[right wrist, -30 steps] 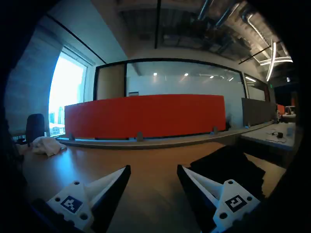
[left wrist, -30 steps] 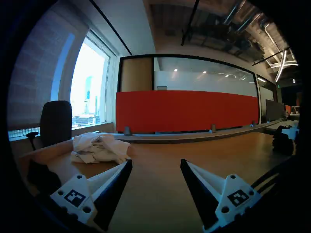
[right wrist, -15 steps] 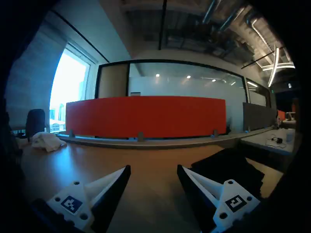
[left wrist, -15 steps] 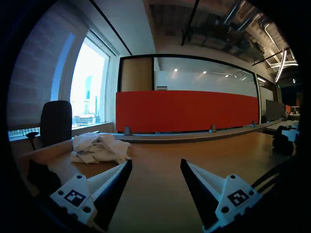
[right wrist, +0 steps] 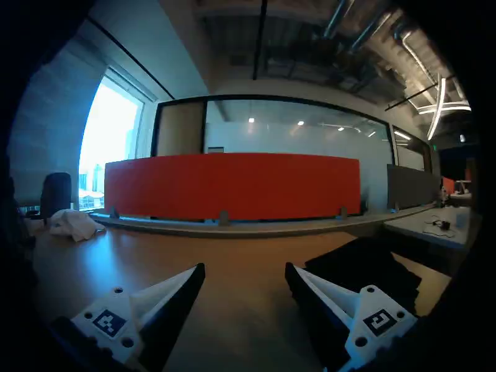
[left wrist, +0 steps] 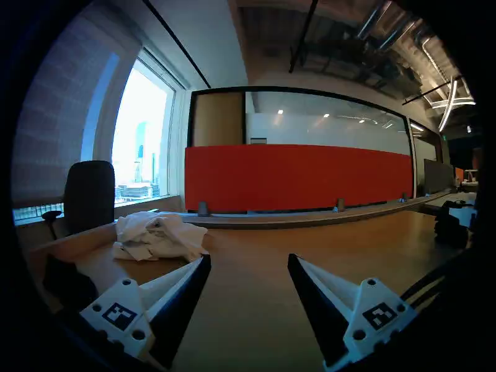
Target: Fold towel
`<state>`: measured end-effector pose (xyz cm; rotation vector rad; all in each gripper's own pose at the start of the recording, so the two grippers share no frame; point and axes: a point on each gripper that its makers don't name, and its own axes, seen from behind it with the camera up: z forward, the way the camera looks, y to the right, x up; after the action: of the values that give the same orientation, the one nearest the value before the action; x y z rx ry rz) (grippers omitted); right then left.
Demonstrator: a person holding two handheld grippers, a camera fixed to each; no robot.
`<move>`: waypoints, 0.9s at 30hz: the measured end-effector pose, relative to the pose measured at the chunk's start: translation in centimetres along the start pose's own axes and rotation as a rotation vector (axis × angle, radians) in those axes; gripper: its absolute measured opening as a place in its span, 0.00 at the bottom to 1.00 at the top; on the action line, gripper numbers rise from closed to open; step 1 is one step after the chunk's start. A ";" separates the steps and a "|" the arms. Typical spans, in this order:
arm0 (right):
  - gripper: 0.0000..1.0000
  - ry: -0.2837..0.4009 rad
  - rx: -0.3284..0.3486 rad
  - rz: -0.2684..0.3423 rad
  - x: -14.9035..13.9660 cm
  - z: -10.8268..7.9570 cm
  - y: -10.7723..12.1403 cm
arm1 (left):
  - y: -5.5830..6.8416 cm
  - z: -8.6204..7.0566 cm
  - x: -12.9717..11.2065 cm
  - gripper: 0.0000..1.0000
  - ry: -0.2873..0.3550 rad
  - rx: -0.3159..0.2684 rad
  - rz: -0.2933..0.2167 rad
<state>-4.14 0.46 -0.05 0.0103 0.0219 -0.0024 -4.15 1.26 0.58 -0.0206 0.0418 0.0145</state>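
I held left tongs (left wrist: 248, 256) and right tongs (right wrist: 245, 265) spread, empty — crumpled white towel (left wrist: 158, 235) lay on the surface (left wrist: 347, 242).

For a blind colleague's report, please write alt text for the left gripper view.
The left gripper, open and empty, points along a wooden table; a crumpled white towel lies ahead to its left, untouched. Behind stand a red divider panel, a black chair and a bright window.
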 end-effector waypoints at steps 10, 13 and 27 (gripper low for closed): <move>1.00 0.000 0.000 0.002 -0.1 -0.1 0.0 | 0.0 0.0 0.0 0.92 0.000 0.000 0.000; 1.00 0.000 0.000 0.002 -0.2 0.0 0.0 | 0.0 0.0 0.0 0.92 0.000 0.000 0.000; 1.00 0.000 0.000 0.001 -0.1 0.0 0.0 | 0.0 -0.1 0.3 0.92 -0.001 0.000 0.000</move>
<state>-4.21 0.48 -0.08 0.0102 0.0218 -0.0013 -3.88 1.25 0.48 -0.0206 0.0410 0.0147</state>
